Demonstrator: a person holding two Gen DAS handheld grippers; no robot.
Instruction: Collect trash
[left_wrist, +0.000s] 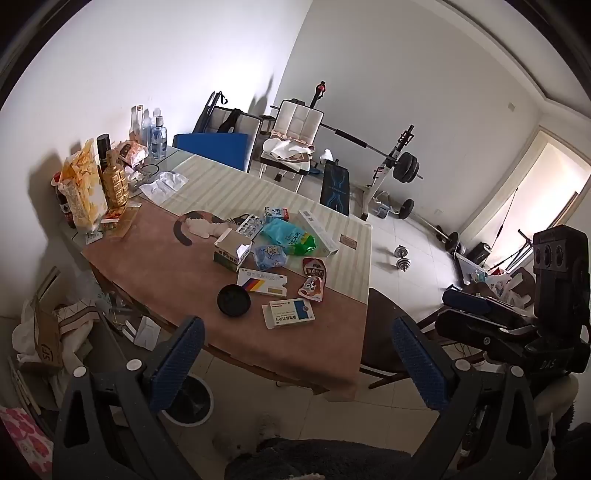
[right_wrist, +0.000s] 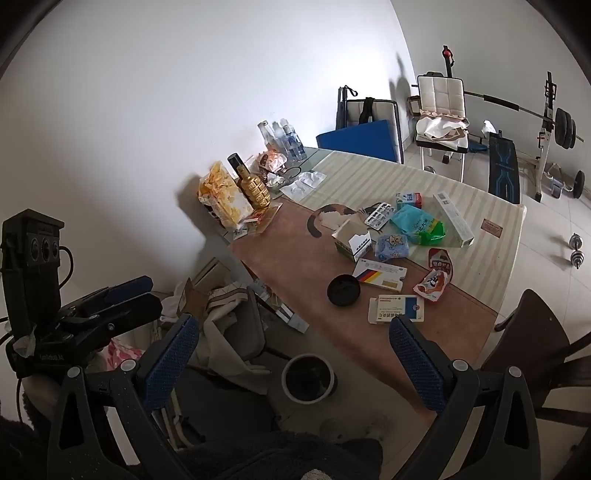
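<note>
Trash lies scattered on the table (left_wrist: 162, 266): a blue-and-white medicine box (left_wrist: 288, 313), a black round lid (left_wrist: 233, 301), a stripe-marked white box (left_wrist: 262, 286), red snack wrappers (left_wrist: 312, 284), a blue cartoon packet (left_wrist: 269, 256), an open carton (left_wrist: 231, 251) and a green-blue bag (left_wrist: 290, 236). My left gripper (left_wrist: 297, 363) hovers open before the table's near edge, nothing between its pads. My right gripper (right_wrist: 293, 365) is open too, above a round waste bin (right_wrist: 308, 376) on the floor. The medicine box (right_wrist: 397, 308) and lid (right_wrist: 343, 290) lie just beyond its right finger.
A chip bag (left_wrist: 83, 188), a gold bottle (left_wrist: 115, 182) and clear bottles (left_wrist: 151, 131) stand along the table's far left. A dark chair (left_wrist: 388, 332) sits at the near right corner. Cardboard and bags (left_wrist: 44, 332) clutter the floor at left. A weight bench (left_wrist: 388, 170) and a dumbbell (left_wrist: 400, 256) lie beyond.
</note>
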